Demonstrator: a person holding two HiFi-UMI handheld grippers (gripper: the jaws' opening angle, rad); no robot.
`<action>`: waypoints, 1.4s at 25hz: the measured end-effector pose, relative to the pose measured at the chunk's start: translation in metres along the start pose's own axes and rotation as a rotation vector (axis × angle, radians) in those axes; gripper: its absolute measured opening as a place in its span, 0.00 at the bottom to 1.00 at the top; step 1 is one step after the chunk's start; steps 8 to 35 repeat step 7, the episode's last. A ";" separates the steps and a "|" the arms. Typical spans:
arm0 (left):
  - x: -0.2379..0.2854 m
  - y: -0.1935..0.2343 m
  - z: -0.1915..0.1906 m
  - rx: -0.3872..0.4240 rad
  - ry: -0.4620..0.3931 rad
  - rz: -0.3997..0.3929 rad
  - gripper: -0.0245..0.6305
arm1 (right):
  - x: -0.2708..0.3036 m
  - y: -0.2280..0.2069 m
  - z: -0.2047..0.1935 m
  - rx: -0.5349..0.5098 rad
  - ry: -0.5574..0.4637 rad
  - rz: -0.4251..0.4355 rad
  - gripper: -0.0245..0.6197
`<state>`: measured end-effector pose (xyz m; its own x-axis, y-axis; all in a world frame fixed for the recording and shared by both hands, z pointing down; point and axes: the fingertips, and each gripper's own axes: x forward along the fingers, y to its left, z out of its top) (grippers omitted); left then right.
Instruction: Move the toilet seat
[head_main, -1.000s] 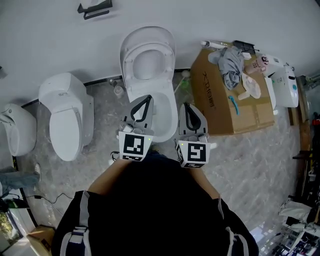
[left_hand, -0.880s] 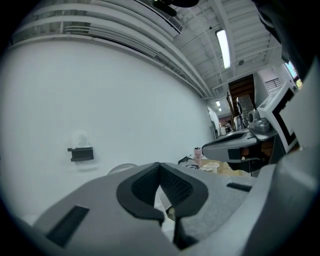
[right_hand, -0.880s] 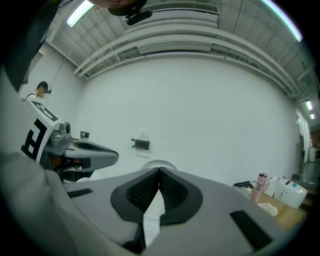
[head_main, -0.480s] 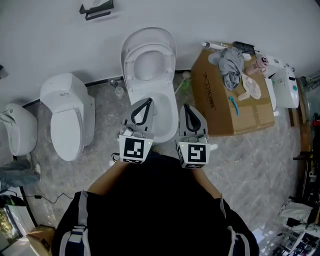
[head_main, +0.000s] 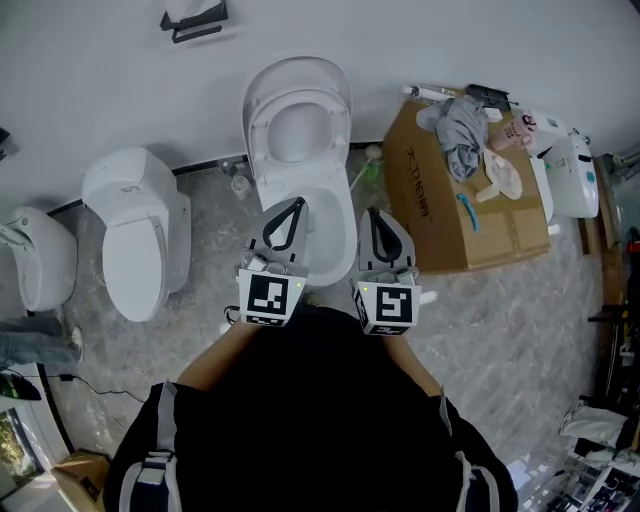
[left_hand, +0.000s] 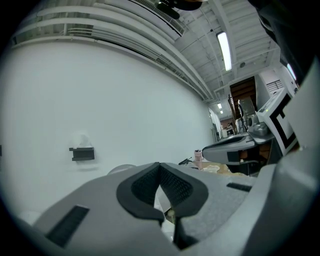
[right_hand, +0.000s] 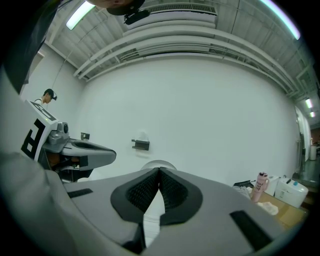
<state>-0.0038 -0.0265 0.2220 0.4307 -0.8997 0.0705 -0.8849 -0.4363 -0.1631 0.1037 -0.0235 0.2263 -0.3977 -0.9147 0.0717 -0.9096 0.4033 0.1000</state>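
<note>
A white toilet (head_main: 305, 215) stands against the wall in the head view, its seat and lid (head_main: 298, 115) raised upright against the wall. My left gripper (head_main: 296, 203) hovers over the front left of the bowl, shut, with nothing between its jaws. My right gripper (head_main: 372, 213) sits beside it over the bowl's right rim, also shut and empty. In the left gripper view the jaw tips (left_hand: 159, 165) meet, with the wall ahead. In the right gripper view the shut jaws (right_hand: 159, 171) point at the raised lid (right_hand: 159, 164).
A second white toilet (head_main: 135, 230) with its lid down stands to the left, and a third fixture (head_main: 35, 255) at the far left. A cardboard box (head_main: 455, 190) with clothes on top sits right of the toilet. A black wall holder (head_main: 192, 20) hangs above.
</note>
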 end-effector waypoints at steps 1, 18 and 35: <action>0.000 -0.001 0.000 -0.001 0.000 0.003 0.05 | -0.001 0.000 0.000 -0.001 -0.001 0.004 0.07; -0.004 -0.012 0.002 -0.008 -0.001 0.012 0.05 | -0.012 -0.006 -0.001 -0.007 -0.005 0.011 0.07; -0.004 -0.012 0.002 -0.008 -0.001 0.012 0.05 | -0.012 -0.006 -0.001 -0.007 -0.005 0.011 0.07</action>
